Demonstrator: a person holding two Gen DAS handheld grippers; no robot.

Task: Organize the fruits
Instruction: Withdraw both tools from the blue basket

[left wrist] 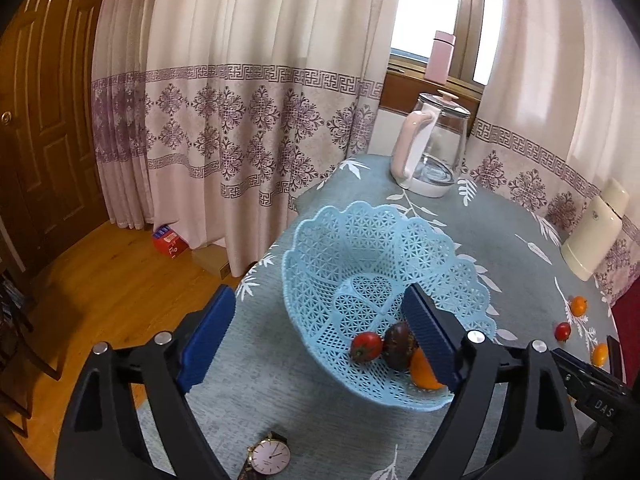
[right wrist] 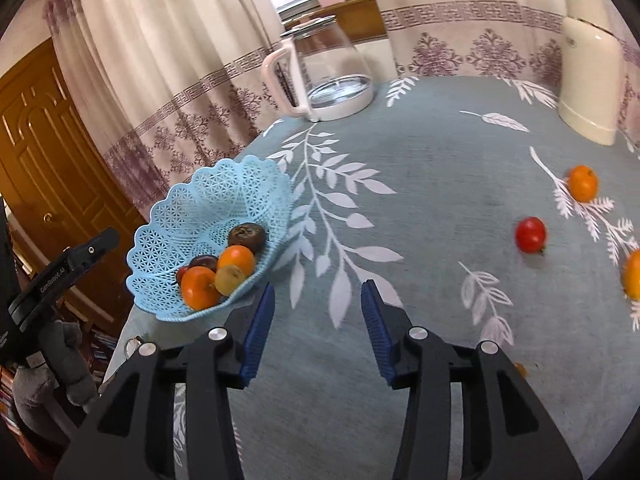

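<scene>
Right wrist view: the right tongs (right wrist: 318,316) hang spread and empty over bare cloth at lower centre of the frame, nothing between the blue pads.
Basket: the pale blue lattice basket (right wrist: 192,208) sits at centre left near the bench (right wrist: 432,152) edge, already holding several fruits, among them a dark brown fruit (right wrist: 247,236), an orange (right wrist: 237,260) and a yellowish grape-like fruit (right wrist: 229,278).
Loose fruit: a red tomato (right wrist: 530,234) lies at right of centre, a small orange (right wrist: 583,183) above and to its right, and another orange fruit (right wrist: 633,274) is cut off by the right edge; all three are well apart from the basket.
Left wrist view: the left tongs (left wrist: 320,332) are also spread and hold nothing; the right-hand pad sits over the basket's near rim (left wrist: 400,394), just above the fruit inside, and the left-hand pad is outside the basket.
Bystanders: a glass kettle (right wrist: 332,76) and a cream jug (right wrist: 588,76) stand at the top of the frame, and a wristwatch (left wrist: 269,455) lies at the bottom of the left view; none lies between the tongs and the loose fruit.
Step in hand: it looks like the gap between drops, with the basket partly filled and three fruits left out.
Next move: the right tongs are best placed to travel toward the right of the frame, straddle the tomato as the nearest piece, and close gently, since round fruit is likely to roll and a tomato bruises.
</scene>
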